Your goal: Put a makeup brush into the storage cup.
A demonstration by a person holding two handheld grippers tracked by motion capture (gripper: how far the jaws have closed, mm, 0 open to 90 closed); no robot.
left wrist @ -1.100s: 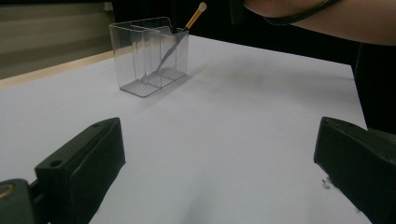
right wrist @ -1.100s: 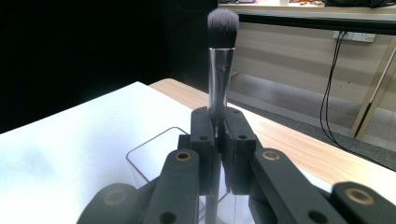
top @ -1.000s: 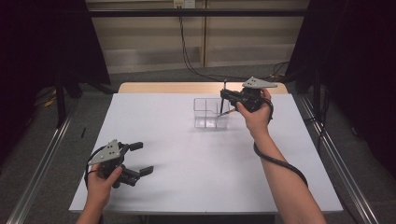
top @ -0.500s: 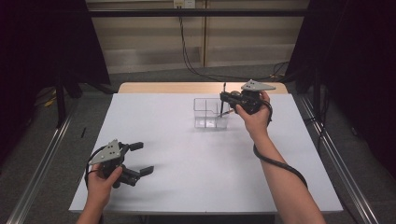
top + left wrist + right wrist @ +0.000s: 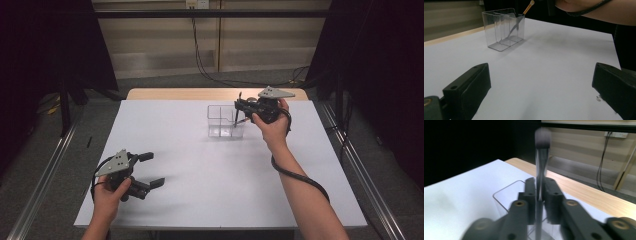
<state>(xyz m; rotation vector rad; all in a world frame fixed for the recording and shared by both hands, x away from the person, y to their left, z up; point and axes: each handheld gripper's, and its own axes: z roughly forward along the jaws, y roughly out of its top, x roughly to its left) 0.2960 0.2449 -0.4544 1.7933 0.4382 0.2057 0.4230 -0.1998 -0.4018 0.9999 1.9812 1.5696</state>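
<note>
The left gripper rests low on the white table with its jaws wide apart and nothing in them; further right stands a clear plastic holder with thin walls, light and easy to tip; the makeup brush stands in it, leaning a little, thin, light and stiff with a soft fluffy tip; the right gripper has just been opening its jaws, the handle between them; mid-handle looks the best spot to hold.

No readable text, labels or numbers anywhere.
</note>
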